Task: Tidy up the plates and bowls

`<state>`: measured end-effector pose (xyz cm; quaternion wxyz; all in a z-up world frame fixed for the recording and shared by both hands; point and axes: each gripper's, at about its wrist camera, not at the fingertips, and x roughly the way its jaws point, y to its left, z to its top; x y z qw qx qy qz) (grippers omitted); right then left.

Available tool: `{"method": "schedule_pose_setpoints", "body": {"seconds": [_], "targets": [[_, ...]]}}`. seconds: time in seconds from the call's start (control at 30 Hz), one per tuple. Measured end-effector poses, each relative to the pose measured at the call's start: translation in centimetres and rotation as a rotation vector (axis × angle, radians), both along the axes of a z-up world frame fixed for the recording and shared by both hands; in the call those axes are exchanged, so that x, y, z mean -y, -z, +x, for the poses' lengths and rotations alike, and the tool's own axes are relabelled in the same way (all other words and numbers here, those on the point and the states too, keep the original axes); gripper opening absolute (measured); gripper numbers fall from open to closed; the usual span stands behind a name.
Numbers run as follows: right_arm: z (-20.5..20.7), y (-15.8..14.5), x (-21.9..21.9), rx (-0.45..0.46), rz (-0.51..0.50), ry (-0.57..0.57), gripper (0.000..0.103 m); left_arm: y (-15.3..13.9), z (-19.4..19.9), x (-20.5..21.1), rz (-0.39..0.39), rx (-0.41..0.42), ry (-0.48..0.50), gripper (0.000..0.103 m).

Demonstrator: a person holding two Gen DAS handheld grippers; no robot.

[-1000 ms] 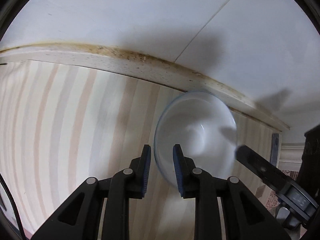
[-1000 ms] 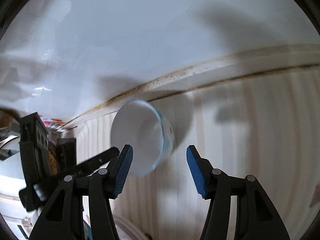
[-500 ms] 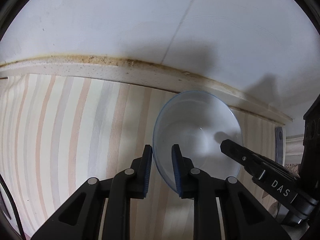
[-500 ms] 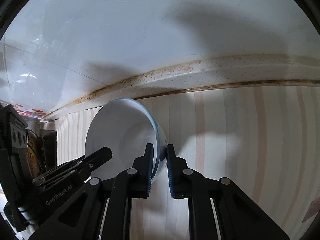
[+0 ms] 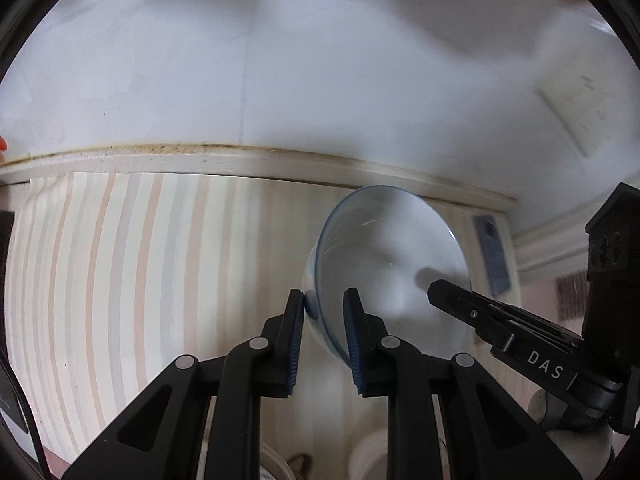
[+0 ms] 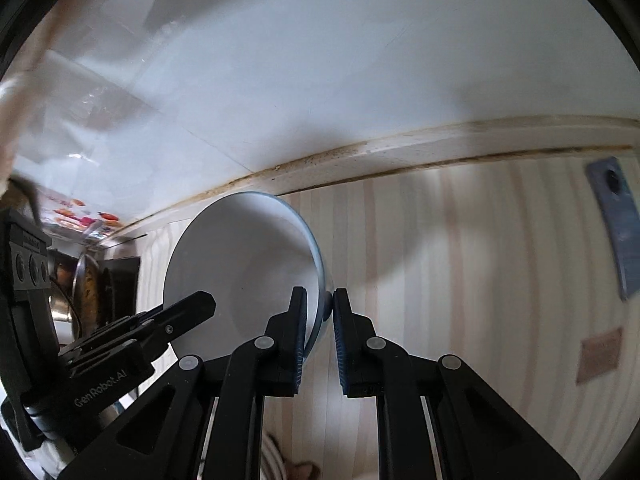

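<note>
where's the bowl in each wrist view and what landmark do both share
Left wrist: the white bowl sits right of centre, its near rim pinched by the left gripper.
Right wrist: the bowl sits left of centre, its rim pinched by the right gripper.
Shared landmark: the stained backsplash ledge above the striped counter.

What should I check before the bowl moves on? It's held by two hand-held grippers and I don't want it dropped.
1. Left hand-held gripper clamps bowl rim: ok.
2. Right hand-held gripper clamps opposite rim: ok.
3. Bowl empty: ok.
4. Bowl clear of striped counter: looks lifted, cannot tell for sure.
5. Bowl level: not ok, it looks tilted.
6. Destination free: cannot tell, out of view.
</note>
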<state>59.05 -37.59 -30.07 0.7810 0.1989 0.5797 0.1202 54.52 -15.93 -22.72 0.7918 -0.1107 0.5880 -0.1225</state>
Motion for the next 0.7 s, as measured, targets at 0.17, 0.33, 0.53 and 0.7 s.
{"method": "schedule_pose_setpoints", "body": {"seconds": [0.17, 0.33, 0.53, 0.7], "targets": [[-5.3, -3.4, 2.6, 0.022, -0.012, 0.023, 0.015, -2.3, -3.7, 2.2, -0.016, 0.010, 0.053, 0.018], [-10.8, -4.9, 5.0, 0.013, -0.018, 0.061, 0.015, -2.8, -8.0, 4.0, -0.030, -0.004, 0.118, 0.018], [-17.8, -3.6, 7.3, -0.048, 0.008, 0.123, 0.015, -1.2, -12.0, 5.7, -0.050, -0.067, 0.190, 0.018], [-21.4, -1.3, 8.1, -0.099, -0.010, 0.135, 0.015, 0.9, -14.3, 7.3, -0.023, -0.112, 0.250, 0.018]]}}
